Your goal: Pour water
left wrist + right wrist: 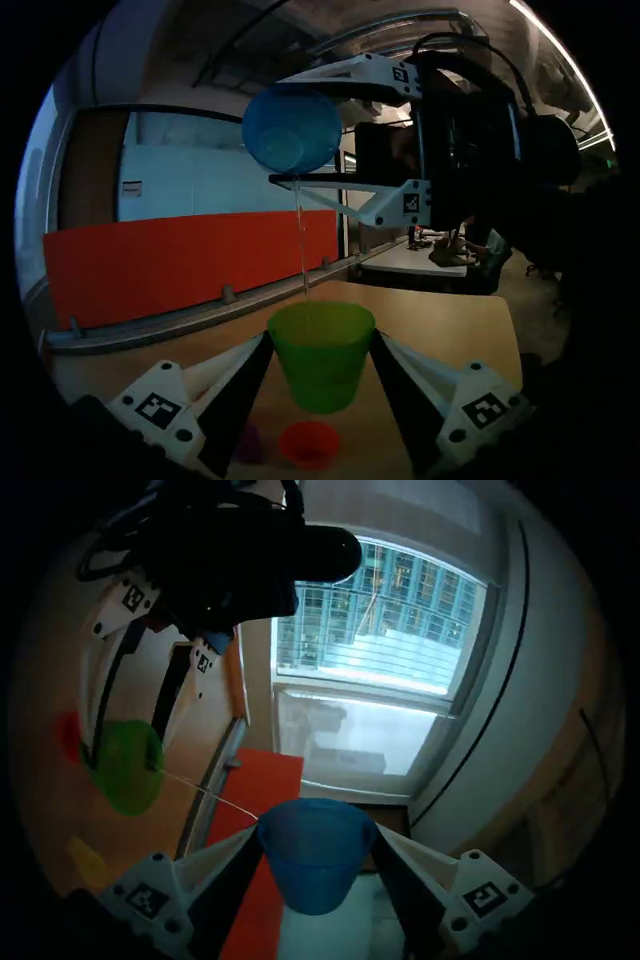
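Water (302, 240) between blue cup (292, 130), right tongs (317, 836) tight; green cup (322, 360), left tongs (322, 340) tight

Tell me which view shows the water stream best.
The left gripper view. There the stream falls in full from the tipped blue cup into the green cup, clear against the orange panel. The right gripper view shows it as a faint thin line between the two cups.

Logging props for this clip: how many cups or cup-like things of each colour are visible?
Blue cup: 1
Green cup: 1
Red cup: 1
Purple item, too dim to identify: 1
Yellow item, blurred: 1
Total: 5
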Demonstrator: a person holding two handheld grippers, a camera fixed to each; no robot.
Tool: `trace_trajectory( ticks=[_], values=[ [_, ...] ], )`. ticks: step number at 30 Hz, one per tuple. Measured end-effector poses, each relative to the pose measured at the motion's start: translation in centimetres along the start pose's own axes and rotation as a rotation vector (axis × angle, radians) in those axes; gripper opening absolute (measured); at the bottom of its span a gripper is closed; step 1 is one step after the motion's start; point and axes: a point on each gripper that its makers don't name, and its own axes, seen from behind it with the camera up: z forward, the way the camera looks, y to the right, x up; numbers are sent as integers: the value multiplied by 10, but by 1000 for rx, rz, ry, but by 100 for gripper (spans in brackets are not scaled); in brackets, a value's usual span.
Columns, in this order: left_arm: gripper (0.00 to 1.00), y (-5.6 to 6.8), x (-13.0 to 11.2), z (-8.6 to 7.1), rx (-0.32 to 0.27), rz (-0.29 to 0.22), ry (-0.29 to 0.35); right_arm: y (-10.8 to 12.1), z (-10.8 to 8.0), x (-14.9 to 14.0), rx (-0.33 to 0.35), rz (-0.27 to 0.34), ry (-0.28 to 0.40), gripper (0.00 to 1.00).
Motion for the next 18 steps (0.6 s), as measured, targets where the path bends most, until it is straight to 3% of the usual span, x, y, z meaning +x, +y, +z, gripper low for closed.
trace_trajectory(
  ticks=[11,14,18],
  values=[
    [86,0,5,-1,2,2,6,0,-2,11,3,-52,12,92],
    [86,0,5,-2,3,5,5,-1,-5,12,3,-31,14,92],
    [86,0,7,-3,1,7,7,-2,-10,9,6,72,9,92]
  ],
)
